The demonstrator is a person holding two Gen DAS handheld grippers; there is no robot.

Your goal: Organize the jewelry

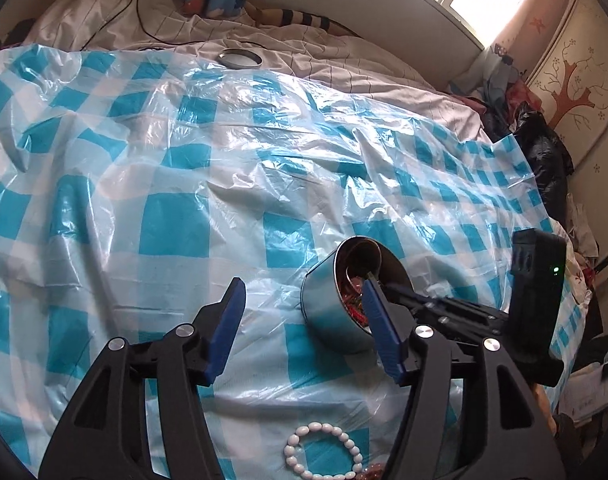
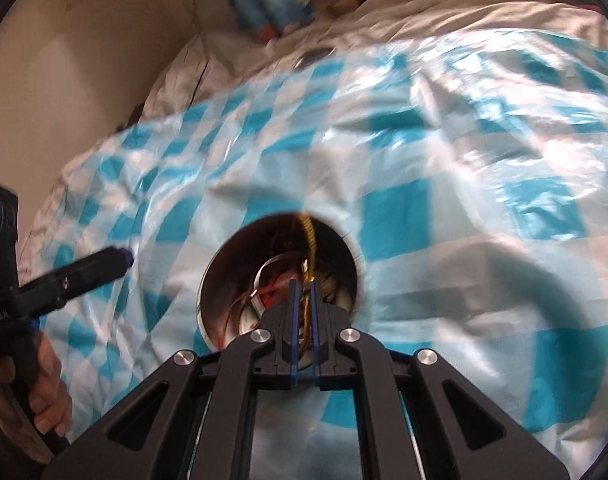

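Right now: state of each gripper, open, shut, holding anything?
Left gripper: open, nothing between the pads.
Right gripper: shut on a gold chain, over the round tin.

Shiny metal, crinkled plastic, soft cloth

My pads [image 1: 377,320] are matt blue rubber on smooth black plastic arms with bright metal pins; the tin [image 1: 323,304] gleams like polished steel, as does its lid [image 1: 240,58]; the checked sheet [image 1: 176,184] is thin glossy plastic, creased, over matt cotton bedding [image 1: 343,64]; the bead bracelet [image 1: 323,450] looks smooth and milky.
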